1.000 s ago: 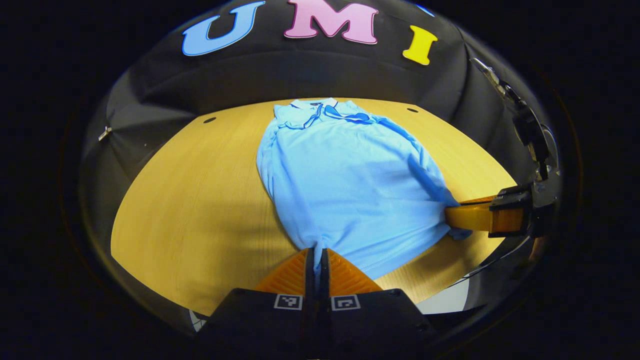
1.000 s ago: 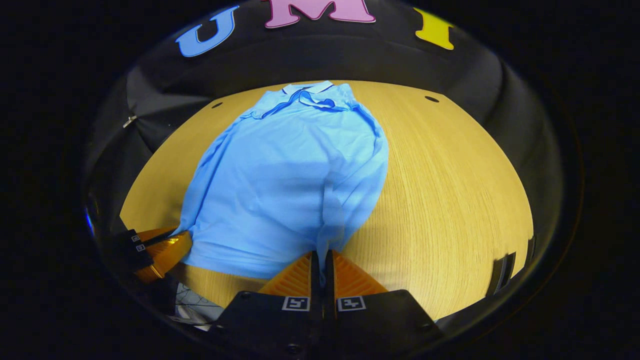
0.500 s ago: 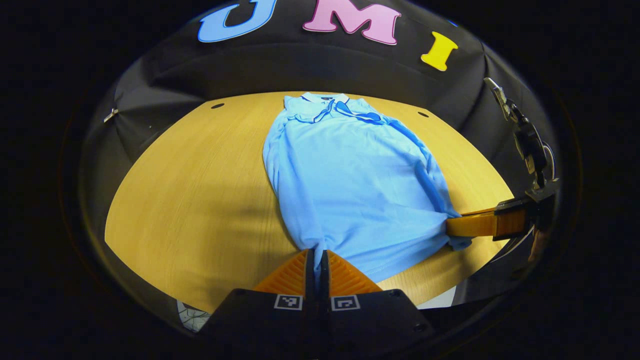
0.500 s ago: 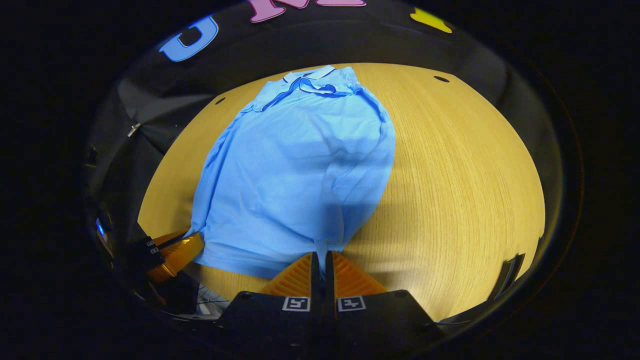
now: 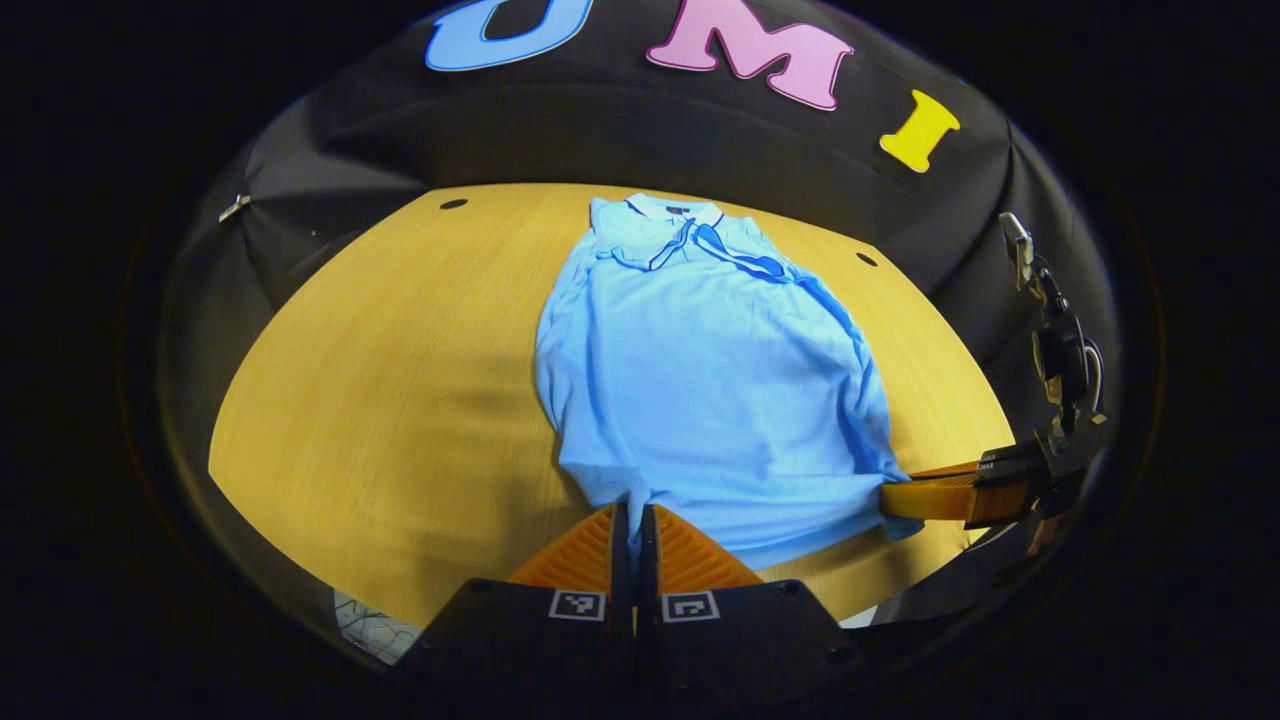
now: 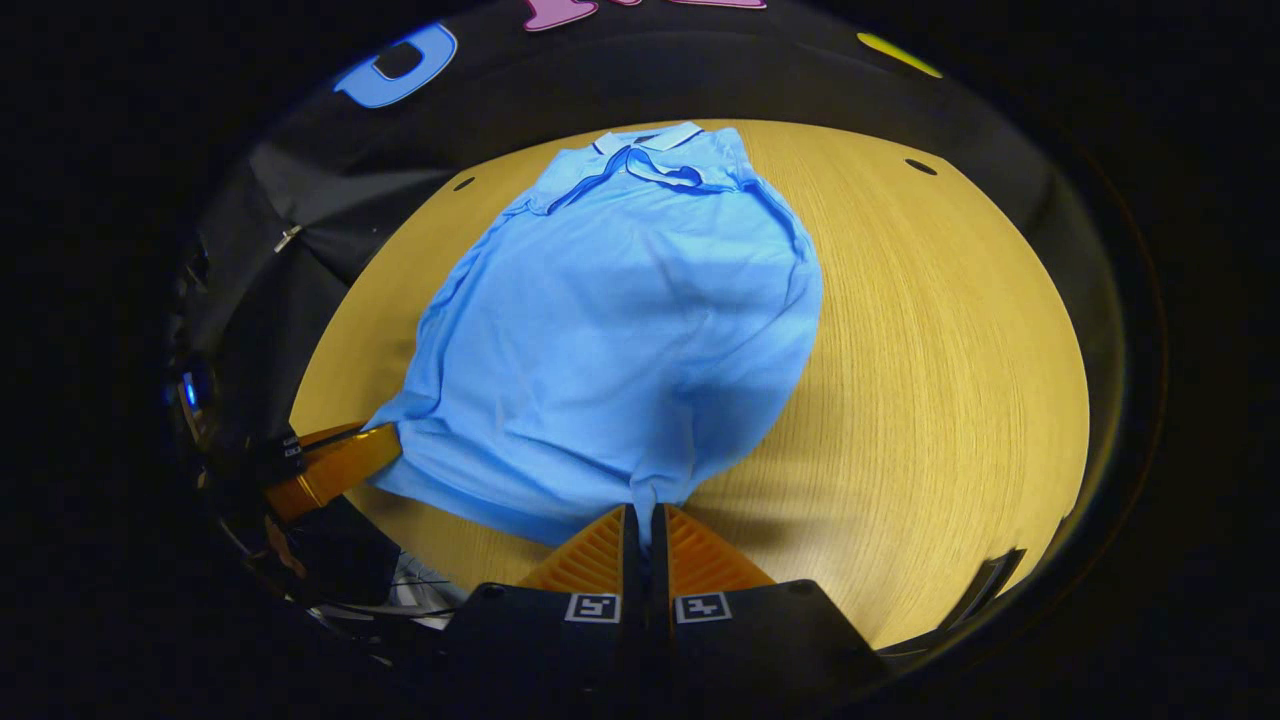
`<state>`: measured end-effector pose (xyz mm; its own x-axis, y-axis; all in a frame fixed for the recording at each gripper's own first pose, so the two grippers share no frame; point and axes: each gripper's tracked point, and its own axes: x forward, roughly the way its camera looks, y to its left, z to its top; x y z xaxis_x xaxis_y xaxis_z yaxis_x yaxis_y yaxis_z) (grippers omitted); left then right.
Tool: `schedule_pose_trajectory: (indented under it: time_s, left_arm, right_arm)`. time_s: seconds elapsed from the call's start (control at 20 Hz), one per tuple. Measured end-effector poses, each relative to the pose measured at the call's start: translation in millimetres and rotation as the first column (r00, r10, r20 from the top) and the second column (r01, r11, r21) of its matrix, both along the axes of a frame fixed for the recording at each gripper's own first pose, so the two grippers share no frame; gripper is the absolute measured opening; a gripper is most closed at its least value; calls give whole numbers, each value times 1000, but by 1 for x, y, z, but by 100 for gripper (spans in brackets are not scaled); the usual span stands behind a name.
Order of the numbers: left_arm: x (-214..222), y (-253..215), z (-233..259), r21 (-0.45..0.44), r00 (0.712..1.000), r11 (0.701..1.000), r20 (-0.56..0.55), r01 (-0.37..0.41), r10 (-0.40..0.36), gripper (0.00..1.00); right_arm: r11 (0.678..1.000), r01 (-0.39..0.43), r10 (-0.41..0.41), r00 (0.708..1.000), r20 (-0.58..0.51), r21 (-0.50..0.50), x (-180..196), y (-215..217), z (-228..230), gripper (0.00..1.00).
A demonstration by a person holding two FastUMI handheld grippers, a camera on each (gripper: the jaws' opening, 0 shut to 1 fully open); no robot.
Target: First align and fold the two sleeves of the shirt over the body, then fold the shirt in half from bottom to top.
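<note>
A light blue polo shirt (image 5: 700,380) (image 6: 620,320) lies on the wooden table with its collar at the far side and both sleeves folded in over the body. My left gripper (image 5: 632,512) is shut on the shirt's bottom hem at its left corner. My right gripper (image 6: 644,514) is shut on the hem at the right corner. The hem is raised off the table between them. In the left gripper view the right gripper (image 5: 890,497) shows at the far right; in the right gripper view the left gripper (image 6: 385,445) shows at the lower left.
The wooden table (image 5: 380,400) (image 6: 950,380) has bare room on both sides of the shirt. Small dark holes (image 5: 453,204) (image 6: 920,167) sit near its far corners. The black cloth wall (image 5: 650,140) stands right behind the table.
Both grippers have lifted the bottom hem and carried it forward toward the collar; the shirt looks shorter and bunches a little near the hem.
</note>
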<state>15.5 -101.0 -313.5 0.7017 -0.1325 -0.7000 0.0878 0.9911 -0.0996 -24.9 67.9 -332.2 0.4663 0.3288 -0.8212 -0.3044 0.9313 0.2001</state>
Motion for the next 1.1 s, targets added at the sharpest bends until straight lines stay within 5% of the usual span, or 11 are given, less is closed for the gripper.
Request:
schedule_pose_trajectory:
  time_s: [0.55,1.1]
  left_arm:
    - [66,-5,93,29,992,1000,125,-10,6,6]
    - [183,-8,176,23,962,1000,274,-10,3,6]
  right_arm:
    - [996,-20,8,991,136,87,84,13,90,5]
    - [992,-101,73,944,321,72,200,37,155,5]
